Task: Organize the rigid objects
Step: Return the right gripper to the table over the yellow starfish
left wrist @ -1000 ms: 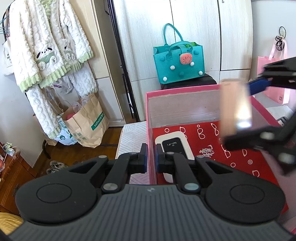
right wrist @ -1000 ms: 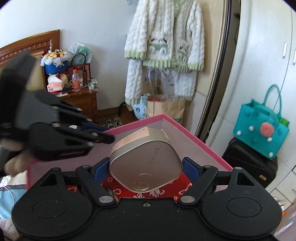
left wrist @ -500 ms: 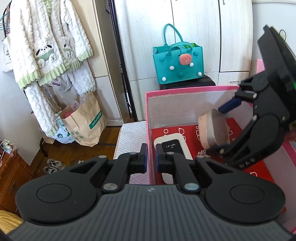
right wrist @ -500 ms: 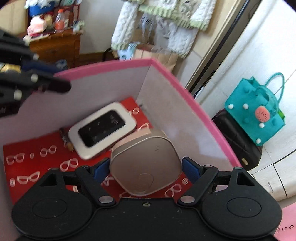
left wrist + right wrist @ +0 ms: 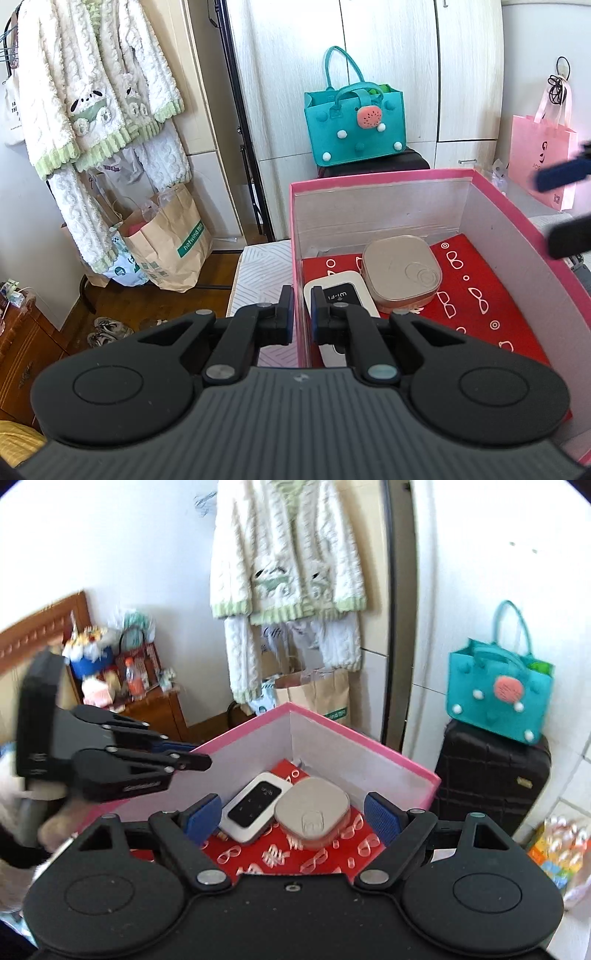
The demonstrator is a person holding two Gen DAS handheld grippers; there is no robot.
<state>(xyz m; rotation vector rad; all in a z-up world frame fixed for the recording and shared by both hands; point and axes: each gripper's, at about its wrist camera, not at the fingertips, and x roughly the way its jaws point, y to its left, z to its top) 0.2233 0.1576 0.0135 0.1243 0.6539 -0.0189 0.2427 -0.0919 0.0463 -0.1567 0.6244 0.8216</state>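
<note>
R tool (image 5: 293,812) has let go of the rose-gold case (image 5: 402,272) since 0.5 s ago, now wide, empty. Case lies flat in pink box (image 5: 373,179), touching wifi router (image 5: 338,295) at its 3 o'clock. L tool (image 5: 299,314) pinches box wall.

left gripper (image 5: 299,308): fingers nearly together, clamping a thin wall; right gripper (image 5: 291,814): fingers spread wide, holding nothing

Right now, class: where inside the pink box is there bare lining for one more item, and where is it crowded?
Free: the red lining between the rose-gold case and the pink box's right wall, running toward the camera. Crowded: the far left corner, where the white Wi-Fi device touches the case. The left gripper pinches the left wall.
</note>
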